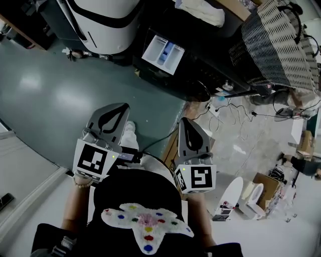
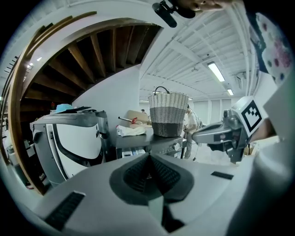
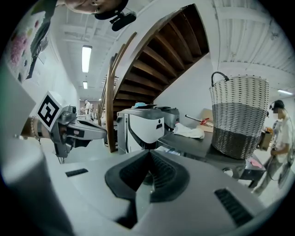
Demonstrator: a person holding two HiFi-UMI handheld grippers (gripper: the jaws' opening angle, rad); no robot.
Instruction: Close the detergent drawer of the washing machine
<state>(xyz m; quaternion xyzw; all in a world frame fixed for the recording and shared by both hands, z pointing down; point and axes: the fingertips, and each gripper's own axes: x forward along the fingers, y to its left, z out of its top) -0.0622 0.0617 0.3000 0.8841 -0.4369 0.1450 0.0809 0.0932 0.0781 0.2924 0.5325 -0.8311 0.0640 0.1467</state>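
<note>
Grey-green floor [image 1: 60,95] spreads under everything, running out to paler ground littered with cables on the far right. Against its upper edge stands the dark washing machine [image 1: 200,68], with a bulky white appliance [image 1: 103,20] just beside it on the left. On top of the washer sits a tall woven basket [image 1: 281,42], light above and darker below, and near it lies a crumpled white cloth [image 1: 203,11]. The detergent drawer [image 1: 163,51] is pulled out of the washer's front, its white tray and blue compartments open to view from above; it is well apart from both tools and nothing touches it. Nearer the person, the left gripper [image 1: 114,111] and the right gripper [image 1: 186,124] are held side by side over the floor, each pointing towards the machines and each carrying its marker cube at the back. Seen along its own length, the left gripper's ribbed pads [image 2: 138,173] are pressed together with nothing between them, and the right gripper's pads [image 3: 161,173] meet the same way, empty.
</note>
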